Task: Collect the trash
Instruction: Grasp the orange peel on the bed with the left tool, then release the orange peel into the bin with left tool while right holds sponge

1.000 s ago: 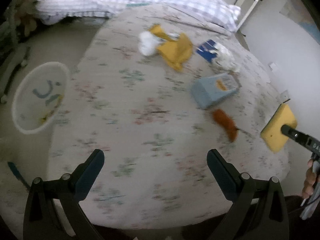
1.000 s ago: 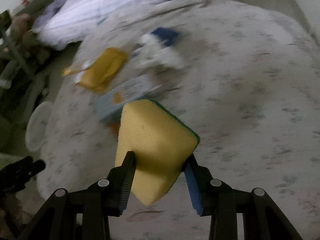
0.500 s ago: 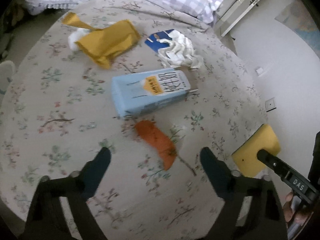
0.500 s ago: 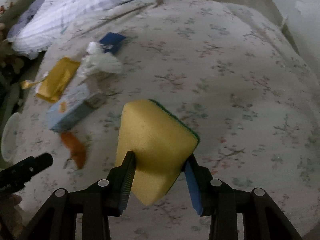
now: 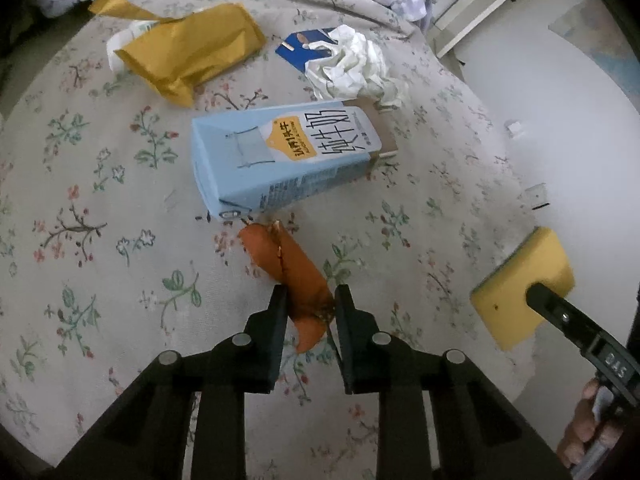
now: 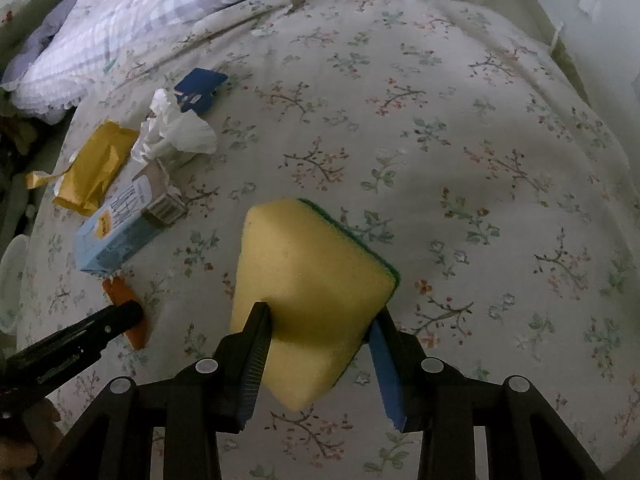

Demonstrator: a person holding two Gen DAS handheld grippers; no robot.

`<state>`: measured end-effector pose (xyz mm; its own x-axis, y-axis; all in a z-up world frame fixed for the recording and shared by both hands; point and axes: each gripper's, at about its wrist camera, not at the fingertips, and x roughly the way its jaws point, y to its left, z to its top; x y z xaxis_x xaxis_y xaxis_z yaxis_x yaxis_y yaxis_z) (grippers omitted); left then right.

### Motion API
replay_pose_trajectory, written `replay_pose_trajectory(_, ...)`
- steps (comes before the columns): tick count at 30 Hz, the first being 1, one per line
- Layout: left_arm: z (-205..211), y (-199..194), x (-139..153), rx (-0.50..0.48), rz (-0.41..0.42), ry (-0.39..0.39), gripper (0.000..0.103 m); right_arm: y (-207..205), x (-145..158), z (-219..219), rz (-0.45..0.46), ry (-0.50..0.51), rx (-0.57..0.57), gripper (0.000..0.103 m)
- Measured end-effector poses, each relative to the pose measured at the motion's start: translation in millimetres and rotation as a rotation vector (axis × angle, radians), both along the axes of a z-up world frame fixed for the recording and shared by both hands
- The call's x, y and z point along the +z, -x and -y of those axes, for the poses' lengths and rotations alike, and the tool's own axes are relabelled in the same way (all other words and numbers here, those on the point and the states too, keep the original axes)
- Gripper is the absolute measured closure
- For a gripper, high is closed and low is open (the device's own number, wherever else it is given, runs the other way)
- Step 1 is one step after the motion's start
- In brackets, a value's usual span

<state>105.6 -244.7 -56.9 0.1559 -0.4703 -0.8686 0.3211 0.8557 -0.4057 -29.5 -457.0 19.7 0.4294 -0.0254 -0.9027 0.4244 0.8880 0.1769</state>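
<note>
Trash lies on a bed with a floral sheet [image 5: 100, 208]. An orange wrapper [image 5: 286, 254] lies just in front of a light blue milk carton [image 5: 280, 156]. My left gripper [image 5: 310, 300] points down at it, and its jaws are closing with the wrapper's near end between the pads, which touch it. My right gripper [image 6: 322, 320] is shut on a yellow sponge [image 6: 304, 264] with a green back, held above the sheet. The same sponge [image 5: 520, 300] shows at the right of the left wrist view. The orange wrapper [image 6: 120, 290] is partly hidden by the left gripper's finger in the right wrist view.
Behind the carton lie a mustard paper bag [image 5: 192, 52], a crumpled white tissue [image 5: 352, 68] and a dark blue packet [image 5: 300, 46]. A checked pillow [image 6: 140, 12] lies at the head of the bed. A white bin [image 6: 10, 276] stands beside the bed at the left. A hand [image 5: 580, 432] shows at the lower right.
My left gripper has swept across the bed to the orange wrapper, sunk onto it, and its wide jaws have come together around it. The right gripper still holds the sponge.
</note>
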Motion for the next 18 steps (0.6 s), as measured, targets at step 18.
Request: replay_pose_trajectory(18, -95, 1, 57, 0.05, 0.128, 0.069, 0.079, -31, 25, -53, 0.068, 0.024, 0.099, 0.06)
